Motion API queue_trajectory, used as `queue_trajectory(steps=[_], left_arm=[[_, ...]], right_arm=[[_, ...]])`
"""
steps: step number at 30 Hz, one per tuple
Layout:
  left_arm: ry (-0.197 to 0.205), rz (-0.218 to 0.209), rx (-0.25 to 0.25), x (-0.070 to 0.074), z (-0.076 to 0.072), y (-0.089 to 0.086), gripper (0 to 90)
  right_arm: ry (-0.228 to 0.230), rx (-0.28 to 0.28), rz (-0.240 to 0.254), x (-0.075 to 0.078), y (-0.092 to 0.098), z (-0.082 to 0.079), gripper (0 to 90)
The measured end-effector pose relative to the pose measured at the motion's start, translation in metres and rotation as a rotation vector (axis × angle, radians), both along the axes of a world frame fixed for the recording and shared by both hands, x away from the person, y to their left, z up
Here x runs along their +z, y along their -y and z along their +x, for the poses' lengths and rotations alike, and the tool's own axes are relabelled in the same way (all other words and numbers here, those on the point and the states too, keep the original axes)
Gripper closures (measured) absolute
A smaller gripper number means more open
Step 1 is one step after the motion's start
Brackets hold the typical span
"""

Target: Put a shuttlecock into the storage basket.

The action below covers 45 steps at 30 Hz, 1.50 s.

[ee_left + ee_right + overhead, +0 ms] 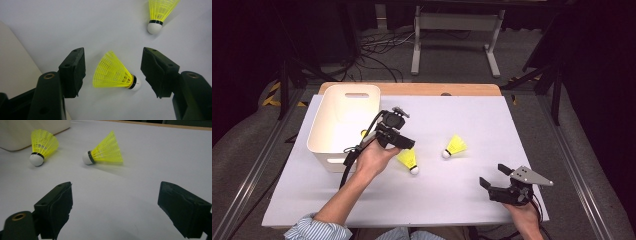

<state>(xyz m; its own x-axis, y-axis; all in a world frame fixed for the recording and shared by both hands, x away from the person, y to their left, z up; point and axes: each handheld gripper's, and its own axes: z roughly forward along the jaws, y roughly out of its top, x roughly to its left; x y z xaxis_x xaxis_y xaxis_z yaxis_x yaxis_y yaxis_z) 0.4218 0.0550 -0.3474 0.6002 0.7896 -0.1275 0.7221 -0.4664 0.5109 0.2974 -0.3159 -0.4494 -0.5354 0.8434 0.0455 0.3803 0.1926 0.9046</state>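
Near shuttlecock, centre of left gripper view: translucent yellow plastic mesh skirt, smooth white cap, glossy black band. Second shuttlecock, upper right: same. Table cover: matt pale sheet, smooth; wood edge at top. Bin, left of high view: smooth white plastic, slight sheen. Gripper pads: matt black, rubbery, rough-edged.

Far shuttlecock skirt cut by top edge; basket interior partly hidden behind left gripper.

No lettering, label, brand, number or sign can be read on anything in these pictures
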Motion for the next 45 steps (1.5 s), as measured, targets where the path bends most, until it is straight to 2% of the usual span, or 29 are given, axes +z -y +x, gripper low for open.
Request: queue_trajectory(steps=[14, 21, 30, 38, 45], left_arm=[[-0.021, 0.026, 0.004, -0.013, -0.001, 0.007, 37.2], [-0.053, 0.046, -0.014, -0.022, 0.002, 0.013, 38.5], [-0.082, 0.066, -0.014, -0.032, 0.006, 0.017, 40.8], [-0.128, 0.053, -0.010, -0.043, 0.011, 0.016, 42.5], [-0.144, 0.050, -0.011, -0.049, 0.013, 0.016, 45.1]], right_arm=[[0.000, 0.001, -0.001, 0.000, 0.000, 0.000, 12.9], [0.001, 0.004, -0.002, 0.000, 0.000, 0.000, 12.9], [0.001, 0.003, -0.002, 0.000, 0.001, 0.000, 13.0], [0.000, 0.002, -0.005, -0.001, 0.000, 0.000, 13.0], [-0.003, 0.001, -0.006, -0.001, 0.000, 0.000, 13.1]])
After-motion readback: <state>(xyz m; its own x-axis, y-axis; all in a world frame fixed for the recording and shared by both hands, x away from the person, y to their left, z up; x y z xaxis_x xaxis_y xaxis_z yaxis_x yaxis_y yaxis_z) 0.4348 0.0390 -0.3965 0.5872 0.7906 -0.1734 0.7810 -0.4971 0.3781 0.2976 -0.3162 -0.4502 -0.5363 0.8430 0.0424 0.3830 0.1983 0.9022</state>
